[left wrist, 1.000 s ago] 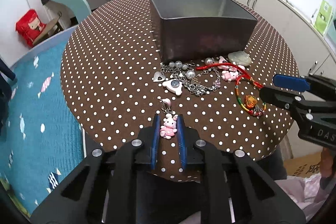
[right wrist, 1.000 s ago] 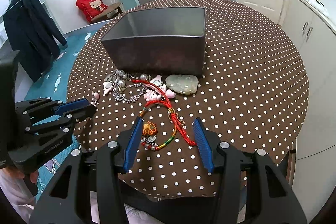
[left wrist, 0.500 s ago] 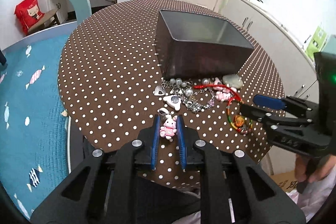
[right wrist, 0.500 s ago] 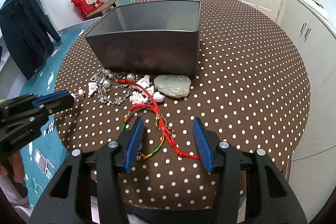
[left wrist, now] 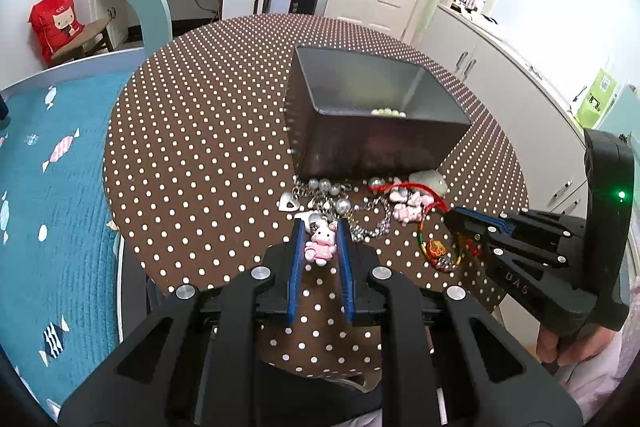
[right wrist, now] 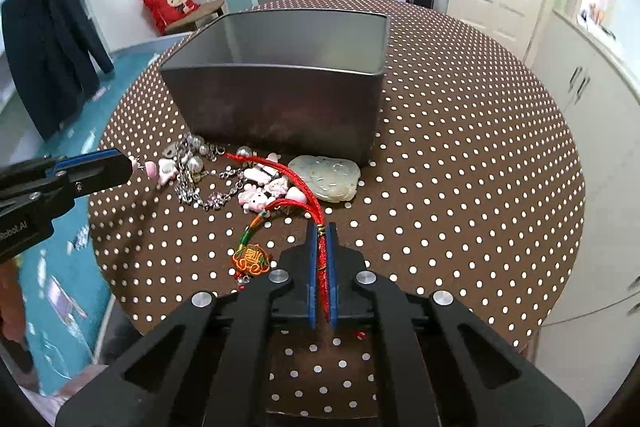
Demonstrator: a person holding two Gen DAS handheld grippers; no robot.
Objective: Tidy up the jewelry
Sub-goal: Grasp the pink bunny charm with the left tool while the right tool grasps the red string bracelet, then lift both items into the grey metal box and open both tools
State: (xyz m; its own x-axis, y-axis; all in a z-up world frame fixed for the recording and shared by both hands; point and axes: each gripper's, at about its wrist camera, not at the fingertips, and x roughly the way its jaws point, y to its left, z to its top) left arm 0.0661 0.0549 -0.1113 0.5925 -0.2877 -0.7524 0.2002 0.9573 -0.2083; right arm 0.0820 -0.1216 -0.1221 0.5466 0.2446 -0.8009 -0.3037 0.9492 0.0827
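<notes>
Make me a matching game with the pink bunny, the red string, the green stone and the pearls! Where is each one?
Things:
1. pink bunny charm
2. red cord bracelet
3. pale green stone pendant
4. pearls

Places:
A. inside the grey box
B. pinched in the right gripper
C. lying on the tablecloth by the box's corner
D. pinched in the left gripper

Pairs: 1-D, 2-B, 3-C, 4-A

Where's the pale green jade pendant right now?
In the right wrist view, the pale green carved jade pendant lies on the dotted table, against the dark metal box's near right corner, beside the pink charms.
</notes>
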